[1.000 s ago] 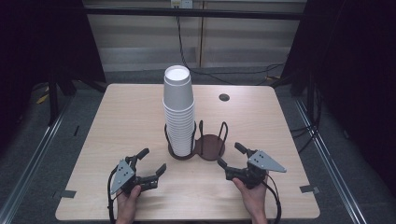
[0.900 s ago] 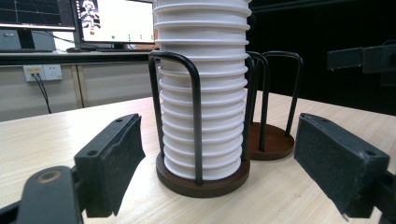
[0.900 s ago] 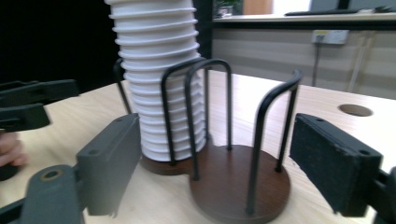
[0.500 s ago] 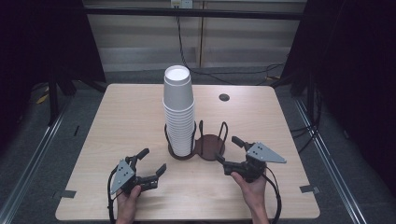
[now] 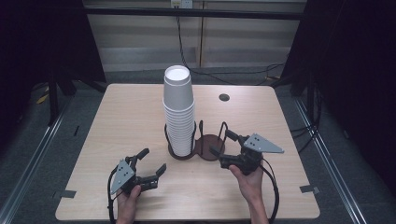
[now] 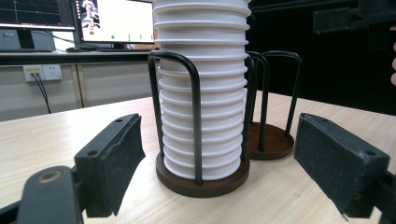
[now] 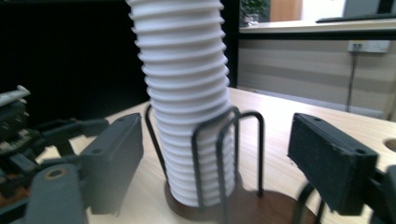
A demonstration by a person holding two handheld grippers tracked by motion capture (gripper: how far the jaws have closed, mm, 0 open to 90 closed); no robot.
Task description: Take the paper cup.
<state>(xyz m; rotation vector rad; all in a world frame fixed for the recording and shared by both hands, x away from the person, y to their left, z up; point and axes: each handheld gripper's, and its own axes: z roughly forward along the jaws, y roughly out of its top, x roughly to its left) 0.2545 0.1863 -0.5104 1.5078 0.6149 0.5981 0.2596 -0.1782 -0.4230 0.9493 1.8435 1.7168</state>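
A tall stack of white ribbed cups (image 5: 179,109) stands in a black wire holder on a round brown base (image 5: 180,154) at mid-table. Joined to it on the right is a second holder (image 5: 208,147) with nothing in it. My left gripper (image 5: 153,160) rests low near the front left, open, aimed at the cups (image 6: 203,93) with nothing between its pads (image 6: 116,163). My right gripper (image 5: 221,143) hovers just right of the empty holder, open, facing the cup stack (image 7: 187,93) through the wire loops (image 7: 229,154).
A small dark round hole (image 5: 224,97) sits in the light wooden table (image 5: 121,116) at the back right. Cables trail from both grippers toward the front edge. Monitors (image 6: 116,21) stand beyond the table. The left gripper (image 7: 28,135) shows at the left of the right gripper view.
My right gripper has risen a little and edged toward the empty holder. The left gripper and the cups have stayed put.
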